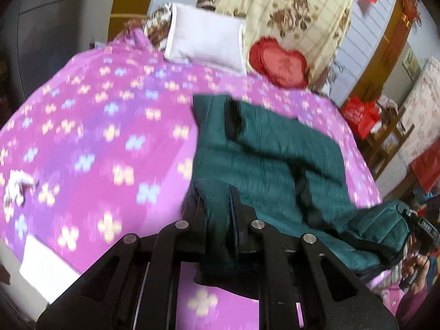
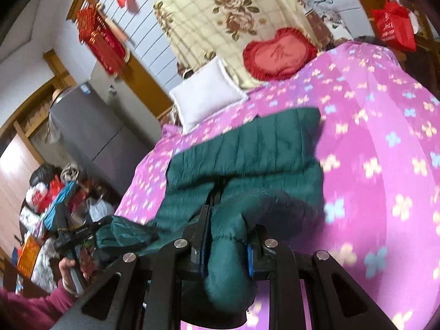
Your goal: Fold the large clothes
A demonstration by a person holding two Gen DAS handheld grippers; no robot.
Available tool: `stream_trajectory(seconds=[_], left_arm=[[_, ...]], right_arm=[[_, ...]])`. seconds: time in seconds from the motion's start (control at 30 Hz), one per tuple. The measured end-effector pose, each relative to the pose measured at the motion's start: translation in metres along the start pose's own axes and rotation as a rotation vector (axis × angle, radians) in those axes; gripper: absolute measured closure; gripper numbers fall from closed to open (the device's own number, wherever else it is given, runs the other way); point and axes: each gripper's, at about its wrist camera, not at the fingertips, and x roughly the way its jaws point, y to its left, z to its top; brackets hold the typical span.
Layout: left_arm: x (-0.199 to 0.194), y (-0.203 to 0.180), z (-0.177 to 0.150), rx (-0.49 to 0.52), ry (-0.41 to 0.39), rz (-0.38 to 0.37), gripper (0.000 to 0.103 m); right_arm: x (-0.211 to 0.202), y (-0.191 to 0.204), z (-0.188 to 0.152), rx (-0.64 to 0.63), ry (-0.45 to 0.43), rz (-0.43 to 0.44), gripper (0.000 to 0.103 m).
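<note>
A dark green quilted jacket (image 1: 264, 148) lies partly folded on the pink flowered bedspread (image 1: 96, 137). My left gripper (image 1: 218, 209) is shut on a thick fold of its near edge. The right gripper (image 1: 418, 228) shows at the right edge, gripping the jacket's other end. In the right wrist view the jacket (image 2: 247, 148) spreads ahead, and my right gripper (image 2: 225, 236) is shut on a bunched green fold. The left gripper (image 2: 74, 236) shows at lower left, held by a hand, with green cloth in it.
A white pillow (image 1: 206, 44), a red heart cushion (image 1: 277, 63) and a floral quilt (image 1: 288, 8) lie at the bed's head. A small white cloth (image 1: 16, 187) lies at the left. A grey fridge (image 2: 90, 134) and cluttered shelves (image 1: 385, 126) stand beside the bed.
</note>
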Motion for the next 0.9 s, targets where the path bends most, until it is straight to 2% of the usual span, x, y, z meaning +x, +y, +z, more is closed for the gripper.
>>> stream_trajectory(seconds=[0.17, 0.33, 0.63, 0.83, 0.9], left_arm=[[0.018, -0.006, 0.043, -0.035, -0.078, 0.015, 0.091], [0.05, -0.017, 0.079, -0.025, -0.108, 0.066, 0.091], [0.142, -0.014, 0.139, -0.05, -0.063, 0.175, 0.091], [0.205, -0.005, 0.152, -0.072, -0.003, 0.194, 0.09], [0.22, 0.003, 0.152, -0.101, 0.012, 0.175, 0.088]], right_arm=[[0.022, -0.004, 0.043, 0.004, -0.049, -0.037, 0.084], [0.06, -0.015, 0.085, 0.027, -0.065, -0.1, 0.084], [0.137, -0.051, 0.144, 0.066, -0.042, -0.216, 0.084], [0.196, -0.088, 0.155, 0.126, 0.008, -0.27, 0.084], [0.212, -0.103, 0.154, 0.17, 0.018, -0.277, 0.084]])
